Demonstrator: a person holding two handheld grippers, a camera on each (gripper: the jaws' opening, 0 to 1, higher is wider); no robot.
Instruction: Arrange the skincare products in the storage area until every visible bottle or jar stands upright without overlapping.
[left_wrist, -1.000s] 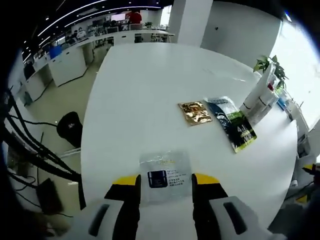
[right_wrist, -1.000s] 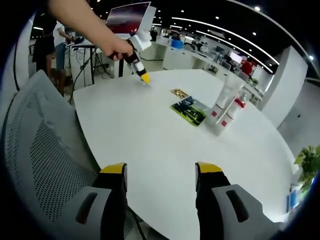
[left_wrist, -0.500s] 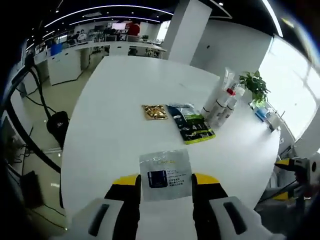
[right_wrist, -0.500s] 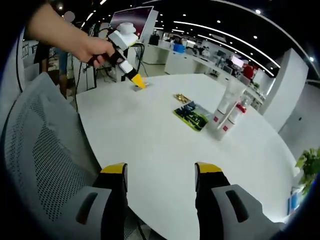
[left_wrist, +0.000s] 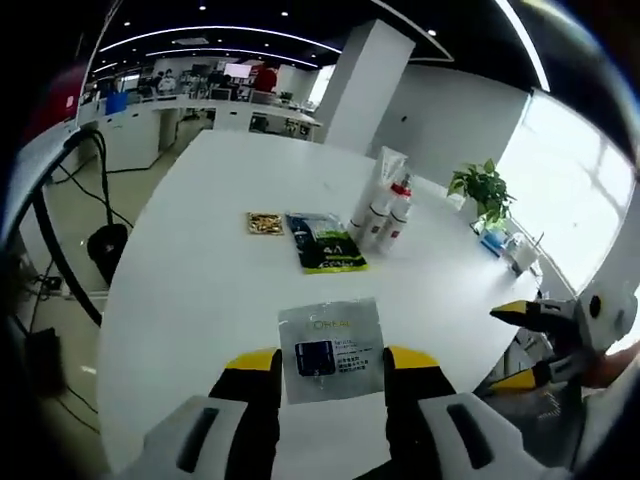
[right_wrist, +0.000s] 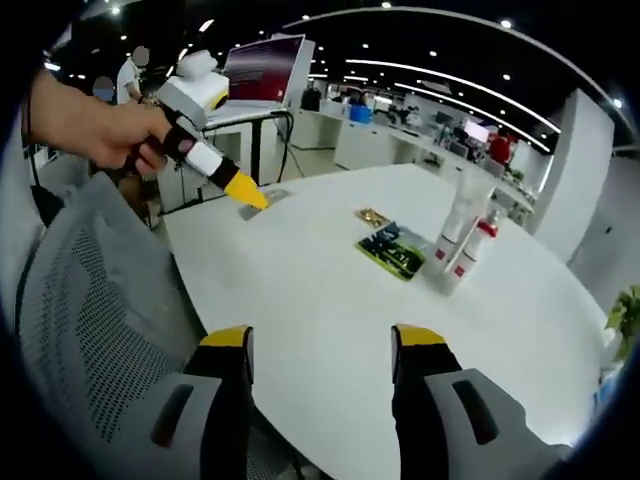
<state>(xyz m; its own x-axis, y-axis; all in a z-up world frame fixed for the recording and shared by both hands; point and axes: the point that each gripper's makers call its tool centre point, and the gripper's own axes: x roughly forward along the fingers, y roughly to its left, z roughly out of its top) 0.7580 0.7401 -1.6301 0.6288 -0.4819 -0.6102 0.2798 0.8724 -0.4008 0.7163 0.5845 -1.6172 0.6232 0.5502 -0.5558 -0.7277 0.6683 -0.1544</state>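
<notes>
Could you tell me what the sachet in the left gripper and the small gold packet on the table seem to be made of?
The sachet looks like thin plastic film, silvery and semi-gloss, with flat sealed edges and a printed label. The gold packet looks like metallic foil: it glints and seems crinkled, though it is too small to be sure. The left gripper is closed on the sachet.

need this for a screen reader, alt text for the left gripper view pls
The left claw holds a clear skincare sachet above a round white table. Further along the table lie a gold packet and a green packet, beside upright tubes.
</notes>
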